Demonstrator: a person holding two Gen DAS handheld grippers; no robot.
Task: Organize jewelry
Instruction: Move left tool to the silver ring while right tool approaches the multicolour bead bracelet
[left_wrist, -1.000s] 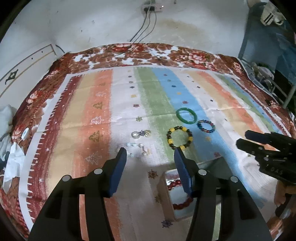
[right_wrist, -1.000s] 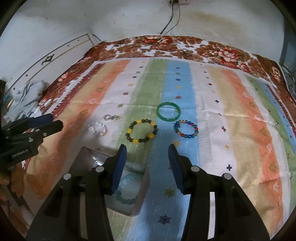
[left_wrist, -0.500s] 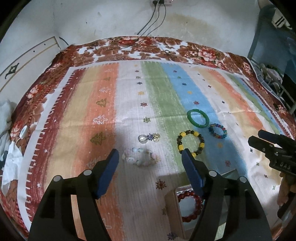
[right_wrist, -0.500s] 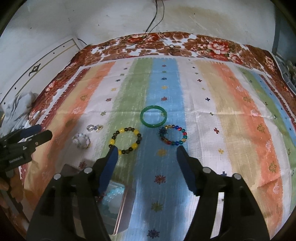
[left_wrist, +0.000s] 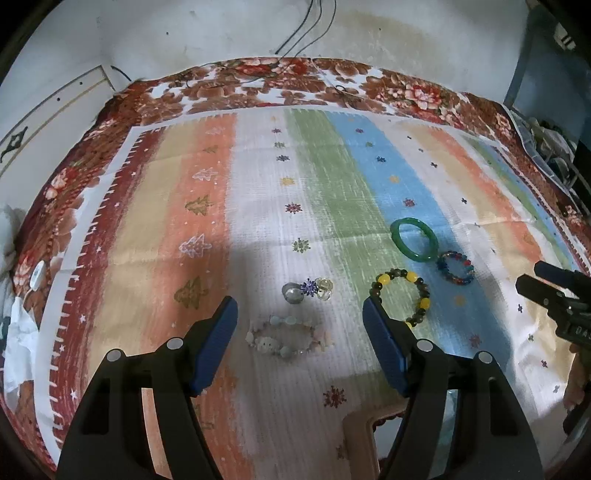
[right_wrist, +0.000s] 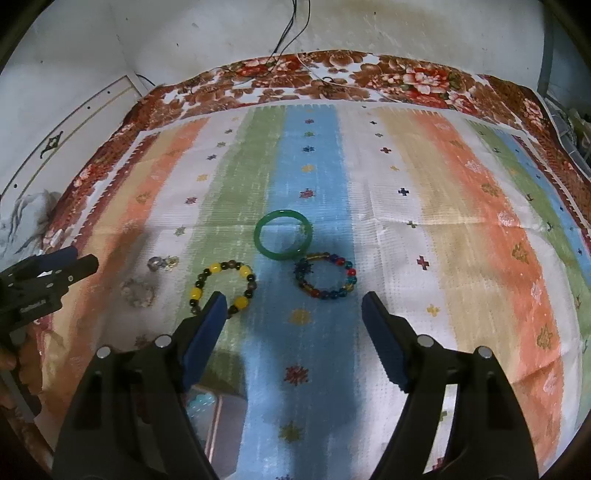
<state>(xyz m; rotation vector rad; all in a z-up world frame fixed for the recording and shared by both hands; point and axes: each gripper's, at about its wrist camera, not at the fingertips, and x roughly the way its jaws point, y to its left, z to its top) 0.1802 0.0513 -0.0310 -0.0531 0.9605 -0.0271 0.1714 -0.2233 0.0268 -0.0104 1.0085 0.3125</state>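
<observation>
Left wrist view shows the striped bedspread filling the frame, the left tongs spread wide and empty at lower centre, straddling the pale bead bracelet. Right tongs, also spread, hang below the multicolour bracelet. Best lower straight, pinching one side of the strand.

Left hand-held gripper jaws wide apart above pale bead bracelet on striped cloth. Two rings just beyond; yellow-and-dark bead bracelet, green bangle, multicolour bracelet to the right. Right hand-held gripper at right edge.
</observation>
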